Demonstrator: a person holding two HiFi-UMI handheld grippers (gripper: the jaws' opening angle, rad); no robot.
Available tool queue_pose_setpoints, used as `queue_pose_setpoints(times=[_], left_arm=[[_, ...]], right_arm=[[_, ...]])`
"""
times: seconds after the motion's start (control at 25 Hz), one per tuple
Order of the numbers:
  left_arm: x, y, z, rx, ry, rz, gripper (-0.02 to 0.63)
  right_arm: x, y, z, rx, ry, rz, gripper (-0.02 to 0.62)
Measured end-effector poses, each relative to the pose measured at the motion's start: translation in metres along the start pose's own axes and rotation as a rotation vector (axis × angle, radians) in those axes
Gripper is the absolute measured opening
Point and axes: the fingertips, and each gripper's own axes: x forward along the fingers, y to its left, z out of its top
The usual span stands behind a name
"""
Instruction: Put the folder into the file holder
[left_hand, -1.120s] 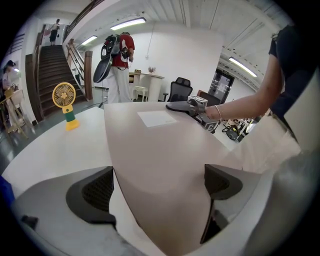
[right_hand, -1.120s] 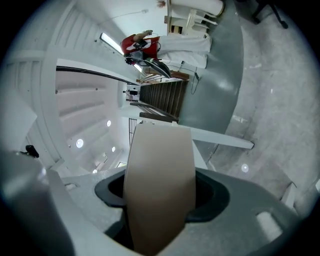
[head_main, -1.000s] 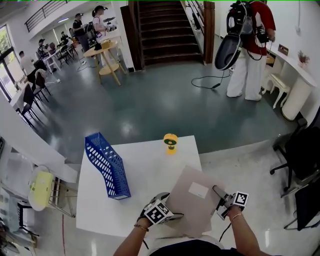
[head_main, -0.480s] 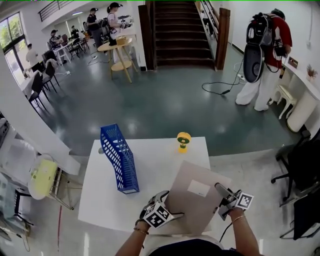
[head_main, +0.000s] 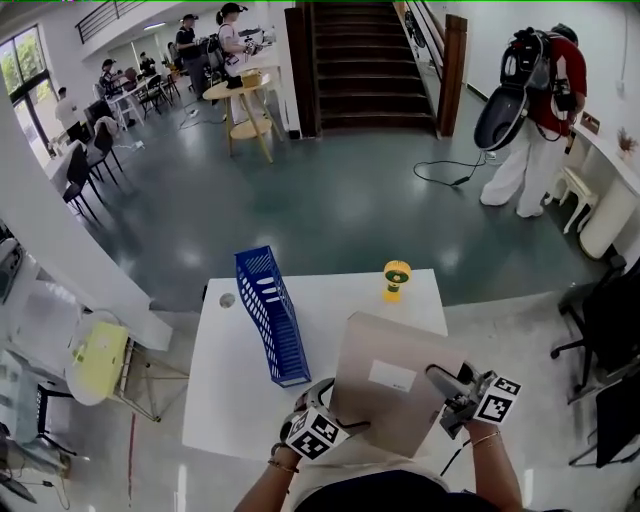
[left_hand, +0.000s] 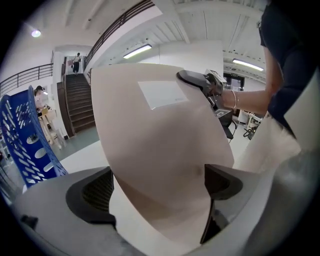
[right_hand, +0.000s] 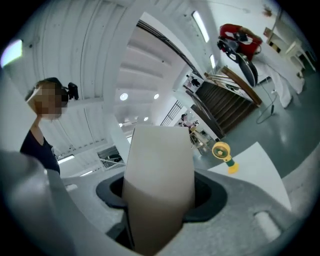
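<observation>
Holding the folder (head_main: 380, 410) nearly upright over the counter (head_main: 330, 300) edge at lower centre, left hand-held gripper (head_main: 348, 425) and right hand-held gripper (head_main: 442, 385) both clamped on its sides. Aiming up-left for the file holder (head_main: 272, 315), nearer the left one, long axis running up-frame.

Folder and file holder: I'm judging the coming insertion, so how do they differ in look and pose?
The beige cardboard folder is a solid panel with a white label; the blue perforated plastic file holder is an open box full of holes. The folder is tilted in the air, clamped by the left gripper and right gripper; the holder stands untouched on the white table. Both are slim.
</observation>
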Motion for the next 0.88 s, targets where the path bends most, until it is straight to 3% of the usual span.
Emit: queue_pose_setpoints(times=[0.36,0.6,0.88], left_arm=[[-0.059,0.026,0.006,0.038,-0.106,0.010,0.558],[-0.100,0.046,0.008,-0.031,-0.206,0.007,0.558],[-0.137,0.073,-0.031,0.057,-0.172,0.047,0.557]], right_arm=[[0.042,0.103,0.024,-0.230,-0.005,0.031,0.265],[0.062,0.155,0.046,-0.294,-0.071,0.063,0.265],[0.094,0.200,0.066,-0.376,-0.191,0.040,0.267]])
